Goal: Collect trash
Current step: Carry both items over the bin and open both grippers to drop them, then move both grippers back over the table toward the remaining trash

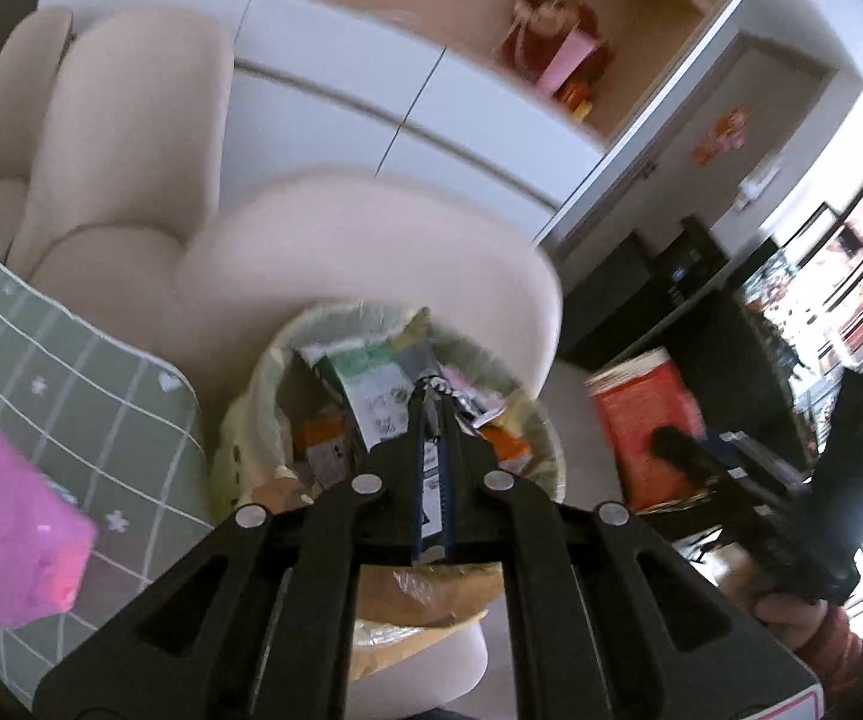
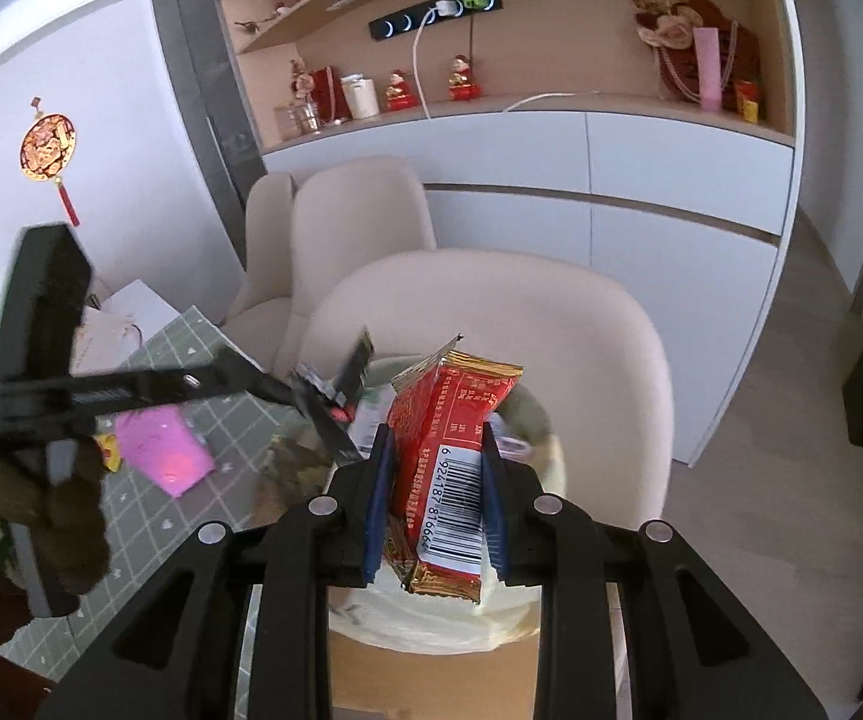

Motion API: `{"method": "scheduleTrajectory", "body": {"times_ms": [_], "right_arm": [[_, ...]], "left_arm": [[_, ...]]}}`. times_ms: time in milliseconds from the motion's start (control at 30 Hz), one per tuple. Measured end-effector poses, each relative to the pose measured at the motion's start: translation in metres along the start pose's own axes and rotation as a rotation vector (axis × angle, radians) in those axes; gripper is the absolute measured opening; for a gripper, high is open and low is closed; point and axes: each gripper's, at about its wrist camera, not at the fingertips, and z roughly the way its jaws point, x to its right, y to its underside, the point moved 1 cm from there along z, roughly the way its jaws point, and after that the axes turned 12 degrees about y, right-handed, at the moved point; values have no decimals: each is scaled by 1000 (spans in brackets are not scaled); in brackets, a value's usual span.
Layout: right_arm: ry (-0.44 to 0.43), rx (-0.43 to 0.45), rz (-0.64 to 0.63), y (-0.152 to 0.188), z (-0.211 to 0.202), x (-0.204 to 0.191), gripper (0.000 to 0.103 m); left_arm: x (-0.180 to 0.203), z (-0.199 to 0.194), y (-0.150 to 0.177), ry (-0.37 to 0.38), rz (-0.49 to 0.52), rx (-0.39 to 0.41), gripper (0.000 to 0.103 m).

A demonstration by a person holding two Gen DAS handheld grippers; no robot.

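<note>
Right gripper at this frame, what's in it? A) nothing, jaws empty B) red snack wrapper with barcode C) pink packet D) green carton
B: the right gripper is clamped on the red snack wrapper, barcode showing between its blue pads, above the lined trash bin.

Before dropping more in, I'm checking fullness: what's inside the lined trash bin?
The trash bin holds mixed wrappers and paper near its rim; the left gripper covers some, and deeper layers are hidden.
</note>
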Motion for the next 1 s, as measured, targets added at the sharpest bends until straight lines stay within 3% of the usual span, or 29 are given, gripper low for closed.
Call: {"method": "scheduleTrajectory", "body": {"times_ms": [133,300,400,500,700,1000], "right_arm": [[-28,-10,8,-5,11,6,26],[-99,-24,-50,-10,33,-16,26],[-152,-47,-84,-15,53,-34,26],[-207,-99,-128,-13,80,-57,26],[-180,-235,-229,5,131,-88,26],[-137,-259,-299,17,146,-97,26]], "left_arm": [[-5,22,4,-26,1,-38,4],[-11,22,4,-40,-12,-47,36],[-6,14,5,-70,2,-27,43],[-3,-6,7,-118,6,7,44],[-6,-53,19,-213,-26,84,44],[-17,-102,49,-303,-102,176,45]]}}
